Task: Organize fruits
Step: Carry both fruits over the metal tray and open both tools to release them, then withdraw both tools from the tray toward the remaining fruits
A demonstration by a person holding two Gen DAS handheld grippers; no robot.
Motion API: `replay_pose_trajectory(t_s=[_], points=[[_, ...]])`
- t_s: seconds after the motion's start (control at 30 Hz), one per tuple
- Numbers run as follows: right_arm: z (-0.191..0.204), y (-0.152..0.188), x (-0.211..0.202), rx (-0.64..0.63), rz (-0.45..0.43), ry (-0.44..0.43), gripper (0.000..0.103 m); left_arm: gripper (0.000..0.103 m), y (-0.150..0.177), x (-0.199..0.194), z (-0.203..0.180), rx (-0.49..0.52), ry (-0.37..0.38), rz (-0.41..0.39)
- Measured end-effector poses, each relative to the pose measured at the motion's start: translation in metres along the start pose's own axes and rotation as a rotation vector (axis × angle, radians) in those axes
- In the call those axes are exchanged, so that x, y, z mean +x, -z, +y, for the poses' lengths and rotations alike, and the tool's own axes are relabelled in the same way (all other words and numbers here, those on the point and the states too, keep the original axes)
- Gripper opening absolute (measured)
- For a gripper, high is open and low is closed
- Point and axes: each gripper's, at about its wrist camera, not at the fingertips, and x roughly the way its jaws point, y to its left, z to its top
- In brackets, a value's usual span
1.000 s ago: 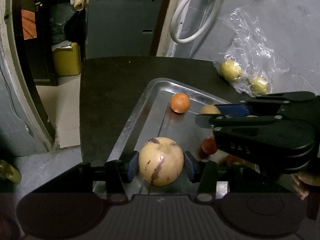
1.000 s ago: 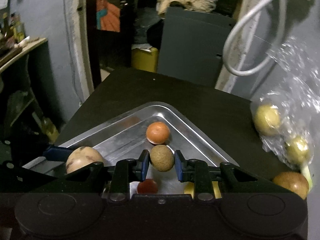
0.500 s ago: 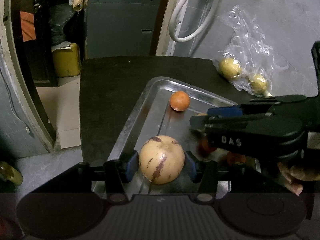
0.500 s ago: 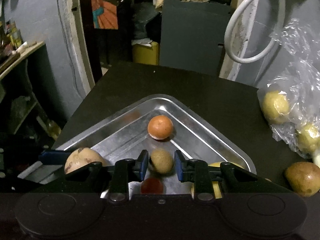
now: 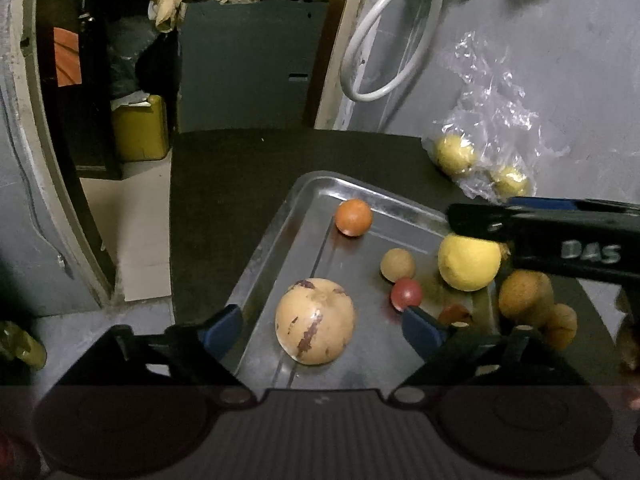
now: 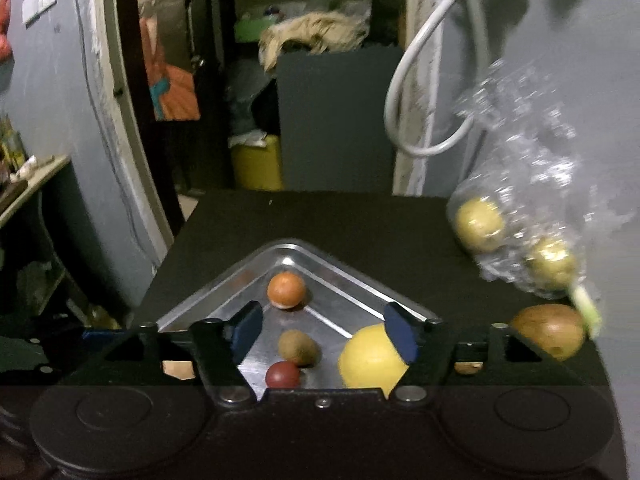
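**Operator:** Fruit sits loose in the metal tray, which I take as the collecting place for this sorting job. My left gripper is spread wide, its blue pads on either side of the big speckled pale fruit with a clear gap each side, so it holds nothing. That fruit rests on the tray floor at the near end.

**Observer:** And your right one?

**Operator:** My right gripper is also spread wide and empty. Between its pads, lower on the tray floor, lies the small brown fruit, touched by neither pad. The small red fruit sits just nearer than it, and the yellow lemon is to the right, partly behind the right pad; I cannot tell whether that pad touches it.

**Observer:** What remains outside the tray?

**Operator:** The orange fruit is in the tray's far corner. Outside the tray, to its right on the dark table, a plastic bag holds two yellowish fruits, and a brown fruit lies just beside the bag. I judge those are next.
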Motion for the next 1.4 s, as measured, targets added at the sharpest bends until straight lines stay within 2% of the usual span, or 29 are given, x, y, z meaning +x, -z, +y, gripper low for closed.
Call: replay_pose_trajectory(t_s=[0.23,0.43,0.7,0.9,1.1,1.4], points=[[-0.013,-0.003,-0.052,0.055,-0.09,0.047,0.095,0.102,0.003,-0.03,-0.001,-0.032,-0.007,-0.041],[-0.01,0.005,-0.09,0.078,-0.123,0.044,0.102,0.102,0.01,-0.063,-0.001,-0.027,-0.025,-0.052],[0.006,0.026,-0.138,0.081,-0.179,0.054,0.102,0.102,0.029,-0.098,0.003,0.011,-0.051,-0.053],[0.018,0.047,-0.162,0.101,-0.186,0.059,0.102,0.102,0.042,-0.117,0.0,0.041,-0.057,-0.041],[0.027,0.072,-0.175,0.08,-0.156,0.065,0.102,0.102,0.059,-0.123,-0.005,0.071,-0.054,-0.001],[0.03,0.109,-0.184,0.126,-0.088,0.056,0.102,0.102,0.079,-0.124,-0.019,0.123,-0.039,0.06]])
